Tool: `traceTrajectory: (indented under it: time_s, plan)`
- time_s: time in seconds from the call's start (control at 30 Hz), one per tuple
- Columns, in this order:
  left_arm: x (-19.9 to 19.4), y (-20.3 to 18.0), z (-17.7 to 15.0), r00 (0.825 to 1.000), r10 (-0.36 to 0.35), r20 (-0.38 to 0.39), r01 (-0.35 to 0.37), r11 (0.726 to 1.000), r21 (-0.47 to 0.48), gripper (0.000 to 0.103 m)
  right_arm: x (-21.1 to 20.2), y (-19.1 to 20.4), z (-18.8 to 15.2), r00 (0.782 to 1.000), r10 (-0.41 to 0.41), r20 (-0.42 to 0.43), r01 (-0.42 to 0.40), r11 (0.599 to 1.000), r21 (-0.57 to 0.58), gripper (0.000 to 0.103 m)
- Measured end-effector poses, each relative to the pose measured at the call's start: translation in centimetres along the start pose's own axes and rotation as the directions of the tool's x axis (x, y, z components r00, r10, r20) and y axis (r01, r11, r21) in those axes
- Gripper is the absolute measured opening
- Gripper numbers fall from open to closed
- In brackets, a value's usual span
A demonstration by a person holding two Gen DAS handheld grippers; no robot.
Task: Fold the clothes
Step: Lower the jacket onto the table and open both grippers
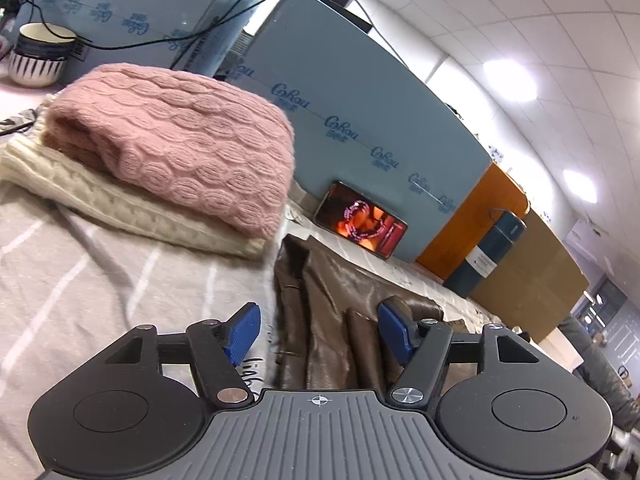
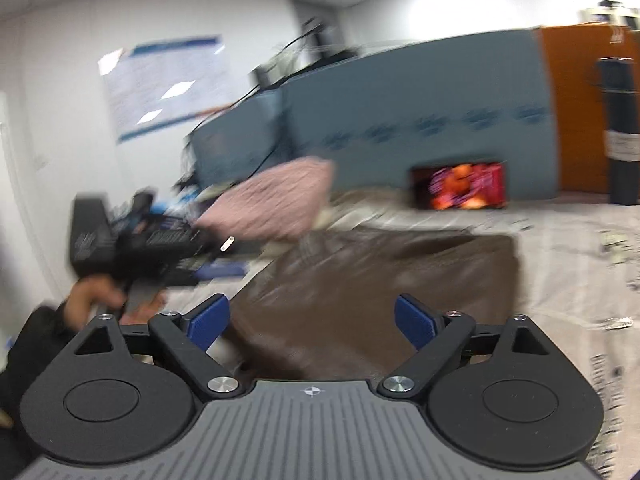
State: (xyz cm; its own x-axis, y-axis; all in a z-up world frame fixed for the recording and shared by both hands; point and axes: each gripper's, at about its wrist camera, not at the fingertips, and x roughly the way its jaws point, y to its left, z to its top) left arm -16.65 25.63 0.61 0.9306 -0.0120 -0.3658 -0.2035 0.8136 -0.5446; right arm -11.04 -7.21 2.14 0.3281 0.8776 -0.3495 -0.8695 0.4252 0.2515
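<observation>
A brown shiny garment (image 1: 320, 304) lies on the striped cloth-covered table (image 1: 100, 280). My left gripper (image 1: 319, 330) is open just above its near part, blue pads apart. A folded pink knit sweater (image 1: 180, 140) rests on a folded cream knit sweater (image 1: 120, 204) at the left. In the blurred right wrist view the brown garment (image 2: 380, 280) lies flat ahead, and my right gripper (image 2: 312, 322) is open and empty over its near edge. The pink sweater (image 2: 276, 204) shows behind, and the left gripper (image 2: 136, 240) is at the left, held by a hand.
A phone (image 1: 360, 220) with a lit screen leans on blue foam panels (image 1: 360, 92). A dark blue flask (image 1: 486, 252) stands by an orange board (image 1: 472, 220). Stacked bowls (image 1: 40, 54) and cables sit at the far left. The phone (image 2: 460, 186) and flask (image 2: 620, 128) show in the right view.
</observation>
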Motion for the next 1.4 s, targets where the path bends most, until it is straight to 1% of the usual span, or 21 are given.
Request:
traceTrajectory:
  time_s: [0.03, 0.1, 0.17, 0.27, 0.37, 0.5, 0.57, 0.63, 0.7, 0.77, 0.87, 0.93, 1.0, 1.07, 1.13, 1.3, 1.37, 1.4]
  plan:
    - [0.0, 0.1, 0.1, 1.000, 0.005, -0.001, -0.005, 1.000, -0.002, 0.068, 0.4, 0.5, -0.3, 1.000, 0.017, -0.025, -0.018, 1.000, -0.023, 0.092]
    - [0.0, 0.2, 0.2, 1.000, 0.012, -0.003, -0.012, 1.000, -0.005, 0.071, 1.2, 1.9, -0.8, 0.997, 0.026, -0.074, -0.032, 0.996, -0.086, 0.092]
    - [0.0, 0.3, 0.2, 1.000, 0.014, -0.004, -0.014, 1.000, -0.007, 0.073, 2.2, 2.7, -1.2, 0.994, -0.004, -0.108, -0.010, 0.991, -0.133, 0.092]
    - [-0.2, 0.4, 0.1, 1.000, 0.012, -0.004, -0.012, 1.000, -0.006, 0.075, 3.5, 3.4, -1.5, 0.989, -0.052, -0.140, 0.027, 0.984, -0.175, 0.092]
    - [-0.3, 0.4, 0.1, 1.000, 0.012, -0.004, -0.012, 1.000, -0.006, 0.075, 4.5, 3.9, -1.9, 0.982, -0.106, -0.155, 0.070, 0.972, -0.223, 0.092]
    - [-0.3, 0.5, 0.1, 1.000, 0.009, -0.007, -0.009, 1.000, -0.008, 0.075, 5.3, 4.0, -2.4, 0.975, -0.148, -0.167, 0.098, 0.955, -0.279, 0.091]
    - [-0.3, 0.5, 0.1, 1.000, 0.007, -0.008, -0.007, 1.000, -0.008, 0.075, 5.4, 3.5, -2.3, 0.974, -0.161, -0.160, 0.116, 0.959, -0.260, 0.089]
    - [-0.2, 0.6, 0.1, 1.000, 0.010, -0.009, -0.010, 1.000, -0.008, 0.076, 4.9, 2.6, -1.8, 0.978, -0.159, -0.136, 0.130, 0.970, -0.205, 0.085]
    - [-0.1, 0.7, 0.2, 1.000, 0.013, -0.012, -0.013, 1.000, -0.014, 0.077, 4.4, 1.5, -1.4, 0.983, -0.149, -0.109, 0.133, 0.981, -0.142, 0.085]
    - [0.1, 0.9, 0.2, 1.000, 0.012, -0.015, -0.013, 1.000, -0.027, 0.082, 4.0, 0.7, -1.0, 0.986, -0.149, -0.079, 0.142, 0.985, -0.093, 0.083]
    - [0.6, 1.1, 0.6, 1.000, 0.004, -0.029, -0.005, 0.999, -0.037, 0.085, 3.7, 0.5, -0.6, 0.983, -0.179, -0.040, 0.176, 0.982, -0.071, 0.080]
    - [1.1, 1.2, 1.0, 0.999, -0.001, -0.040, 0.000, 0.999, -0.040, 0.086, 4.1, 1.0, -0.5, 0.982, -0.185, -0.041, 0.181, 0.980, -0.087, 0.072]
    - [1.5, 1.2, 1.3, 0.999, -0.007, -0.051, 0.005, 0.999, -0.042, 0.086, 5.0, 1.5, -0.6, 0.979, -0.194, -0.064, 0.186, 0.976, -0.111, 0.069]
    - [2.2, 1.3, 1.8, 0.998, 0.002, -0.067, -0.005, 0.999, -0.046, 0.086, 6.3, 2.2, -0.8, 0.975, -0.205, -0.087, 0.191, 0.972, -0.139, 0.068]
    - [3.0, 1.2, 2.3, 0.997, -0.003, -0.081, 0.001, 1.000, -0.030, 0.086, 7.5, 2.9, -0.9, 0.971, -0.220, -0.096, 0.202, 0.964, -0.172, 0.068]
    - [5.0, 1.2, 3.2, 0.993, 0.005, -0.114, -0.009, 0.999, -0.034, 0.086, 10.1, 4.1, -0.8, 0.958, -0.259, -0.120, 0.232, 0.952, -0.200, 0.068]
    - [5.7, 1.3, 3.4, 0.992, -0.009, -0.124, 0.003, 0.999, -0.047, 0.086, 10.8, 4.0, -0.8, 0.952, -0.279, -0.126, 0.254, 0.949, -0.187, 0.055]
    - [6.1, 1.3, 3.4, 0.991, -0.012, -0.132, 0.005, 0.999, -0.054, 0.086, 10.9, 3.7, -0.7, 0.950, -0.287, -0.125, 0.265, 0.949, -0.171, 0.039]
